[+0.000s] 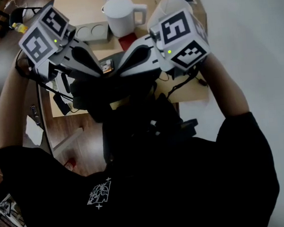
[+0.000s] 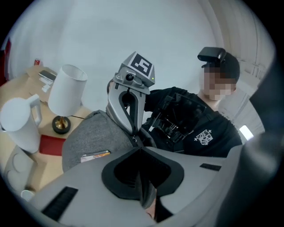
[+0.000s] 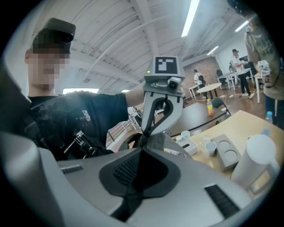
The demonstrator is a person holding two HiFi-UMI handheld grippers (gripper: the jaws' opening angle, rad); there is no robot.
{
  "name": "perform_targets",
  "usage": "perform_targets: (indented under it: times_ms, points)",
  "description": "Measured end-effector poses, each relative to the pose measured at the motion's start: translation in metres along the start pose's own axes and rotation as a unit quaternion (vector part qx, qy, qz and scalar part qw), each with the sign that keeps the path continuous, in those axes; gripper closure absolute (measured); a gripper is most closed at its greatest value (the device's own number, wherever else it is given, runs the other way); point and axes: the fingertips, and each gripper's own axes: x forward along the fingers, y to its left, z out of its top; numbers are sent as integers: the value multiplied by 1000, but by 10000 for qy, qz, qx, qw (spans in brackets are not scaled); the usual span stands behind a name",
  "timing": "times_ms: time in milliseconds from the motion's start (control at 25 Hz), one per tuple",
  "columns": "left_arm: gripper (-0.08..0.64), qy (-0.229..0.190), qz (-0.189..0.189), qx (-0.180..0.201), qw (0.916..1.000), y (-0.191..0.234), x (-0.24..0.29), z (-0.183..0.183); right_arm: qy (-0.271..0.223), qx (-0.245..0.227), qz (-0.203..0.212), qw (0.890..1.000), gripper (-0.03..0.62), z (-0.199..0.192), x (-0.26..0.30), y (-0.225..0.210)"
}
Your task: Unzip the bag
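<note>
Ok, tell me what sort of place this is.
Likely an open-plan office or lab: ceiling strip lights, people standing in the background, and a wooden table with a jug.

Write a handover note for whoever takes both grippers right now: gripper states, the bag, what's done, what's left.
Left gripper: jaws shut, pinching a thin edge of the grey bag.
Right gripper: jaws shut on a dark strip at the bag's top.
Bag is held up between the two tips, which meet.
Done: both grips taken. Left: draw the zip open; no opening shows yet.
</note>
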Motion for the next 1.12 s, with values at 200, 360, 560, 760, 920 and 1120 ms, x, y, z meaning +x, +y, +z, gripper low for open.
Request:
perform_targets:
  times_ms: [200,360,560,760,920,1120]
  points:
    - [551,-1075,1650,-756,9775,-5,-3,-4,-15,66,-298,9995,577,5,2,3]
    - [551,-2360,2148,-1361,9379,-4,-15,-8,-113,-75,-664,9977,578,11,-1,-1]
    - [554,-3561,2747,-1096,8864,-4,-19,-9,-459,-76,-1026,9936,578,12,-5,-4]
    - [552,-4237,2857,-1086,8527,-2,-25,-10,-675,57,-1052,9921,578,14,-8,-8]
    - [554,-4505,2802,-1093,8406,-7,-28,-14,-762,80,-1158,9903,578,15,-10,-8]
    - [555,-4843,2815,-1175,8200,-13,-44,-33,-950,215,-1355,9860,578,12,-23,-12]
